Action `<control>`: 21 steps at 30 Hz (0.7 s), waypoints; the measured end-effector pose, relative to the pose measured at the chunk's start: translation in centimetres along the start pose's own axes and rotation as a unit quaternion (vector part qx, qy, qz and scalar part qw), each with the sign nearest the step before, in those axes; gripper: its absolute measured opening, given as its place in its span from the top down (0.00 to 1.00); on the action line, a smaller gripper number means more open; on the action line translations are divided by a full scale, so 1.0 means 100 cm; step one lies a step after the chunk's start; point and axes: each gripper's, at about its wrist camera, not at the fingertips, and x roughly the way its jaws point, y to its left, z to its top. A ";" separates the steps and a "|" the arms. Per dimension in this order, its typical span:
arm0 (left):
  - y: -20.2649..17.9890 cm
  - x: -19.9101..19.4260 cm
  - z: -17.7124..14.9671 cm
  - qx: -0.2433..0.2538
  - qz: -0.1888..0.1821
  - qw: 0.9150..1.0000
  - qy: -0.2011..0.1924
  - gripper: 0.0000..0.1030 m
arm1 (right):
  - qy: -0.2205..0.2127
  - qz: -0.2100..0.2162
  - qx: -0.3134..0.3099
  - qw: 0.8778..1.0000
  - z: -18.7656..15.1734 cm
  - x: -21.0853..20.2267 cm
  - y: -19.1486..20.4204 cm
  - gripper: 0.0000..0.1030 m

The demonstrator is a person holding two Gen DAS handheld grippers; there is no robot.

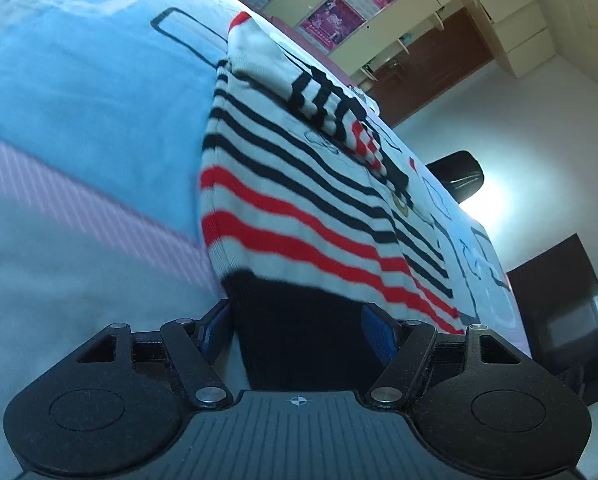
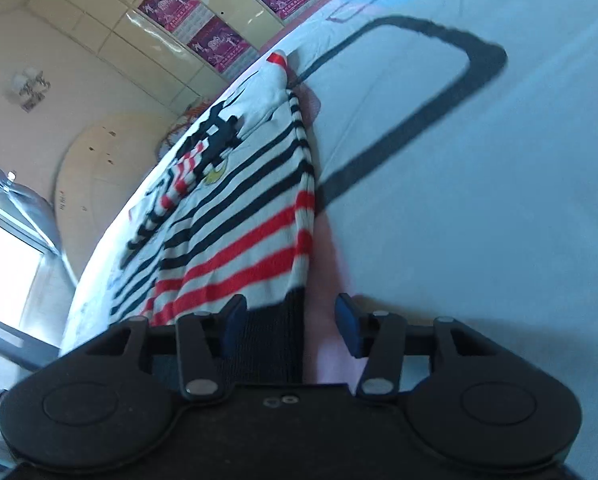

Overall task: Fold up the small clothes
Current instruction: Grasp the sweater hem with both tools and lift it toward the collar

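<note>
While both grippers are pointing down at the bed, the left gripper (image 1: 299, 320) is keeping its blue fingers (image 1: 215, 328) wide on either side of the striped sweater's (image 1: 299, 208) dark hem, and the right gripper (image 2: 291, 320) is half open with the hem's edge between its fingers, one pad beside it. Farther off, the sweater is lying flat on the pale blue bedsheet (image 1: 79, 100), a sleeve (image 1: 327, 104) folded across it. Behind, pink posters (image 2: 171, 4) are hanging on cream cupboards.

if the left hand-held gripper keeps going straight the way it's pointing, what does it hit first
Most likely the striped sweater: its dark hem already lies between the left hand-held gripper fingers, on the bedsheet.
</note>
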 end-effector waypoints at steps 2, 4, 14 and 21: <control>-0.002 0.000 -0.009 -0.018 -0.013 1.000 0.001 0.33 | 0.006 0.025 0.026 0.999 -0.006 -0.001 -0.006 0.56; -0.006 0.002 -0.015 -0.017 -0.012 1.000 -0.002 0.35 | 0.031 0.058 0.045 0.997 -0.009 0.006 -0.009 0.60; 0.008 0.018 -0.007 -0.045 -0.001 0.999 -0.024 0.90 | 0.064 0.079 0.057 0.993 -0.004 0.028 -0.016 0.91; -0.008 -0.018 -0.016 -0.042 -0.028 0.993 -0.110 0.95 | 0.013 0.136 -0.015 0.990 0.005 -0.002 0.011 0.95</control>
